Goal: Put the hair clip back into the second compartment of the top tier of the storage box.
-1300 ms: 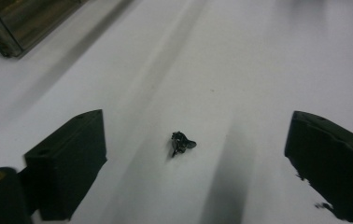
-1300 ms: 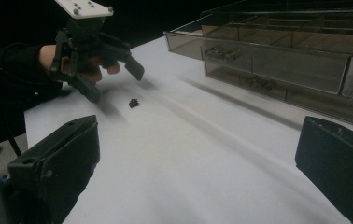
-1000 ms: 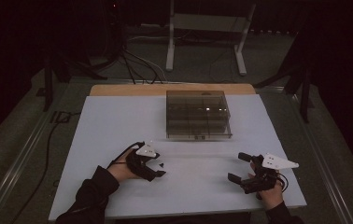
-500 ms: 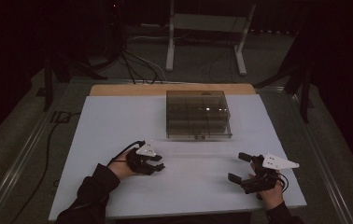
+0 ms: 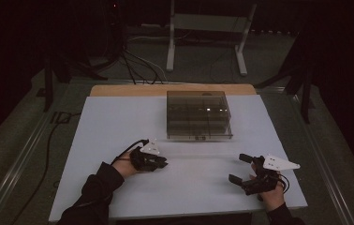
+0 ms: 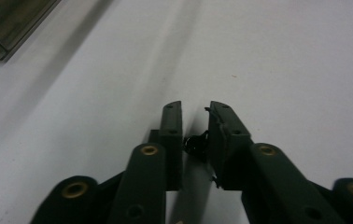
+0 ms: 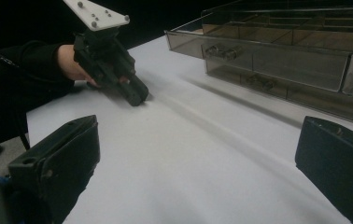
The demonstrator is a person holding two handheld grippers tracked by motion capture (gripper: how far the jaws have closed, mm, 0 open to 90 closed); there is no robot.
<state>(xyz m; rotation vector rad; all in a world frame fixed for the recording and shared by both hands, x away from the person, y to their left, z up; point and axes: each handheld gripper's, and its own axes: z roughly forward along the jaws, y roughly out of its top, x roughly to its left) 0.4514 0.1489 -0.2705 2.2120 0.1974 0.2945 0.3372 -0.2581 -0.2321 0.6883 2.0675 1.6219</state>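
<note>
Drawer box [image 5: 198, 115] sits on surface [image 5: 119, 122], far side, roughly centre. Left gripper [image 5: 163, 164] down on surface near front, left of centre, well apart from box. Right gripper [image 5: 240, 168] near front right edge. Grippers well apart, bare surface between. Stand legs [image 5: 205, 42] on floor behind surface, cables [image 5: 133, 61] to their left.

Black tongs [image 5: 163, 163], dark sleeves [image 5: 98, 180]

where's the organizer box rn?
High view: the smoked clear drawer box sits at the table's far centre edge, beyond and between both tools; nearer the left tool.
</note>
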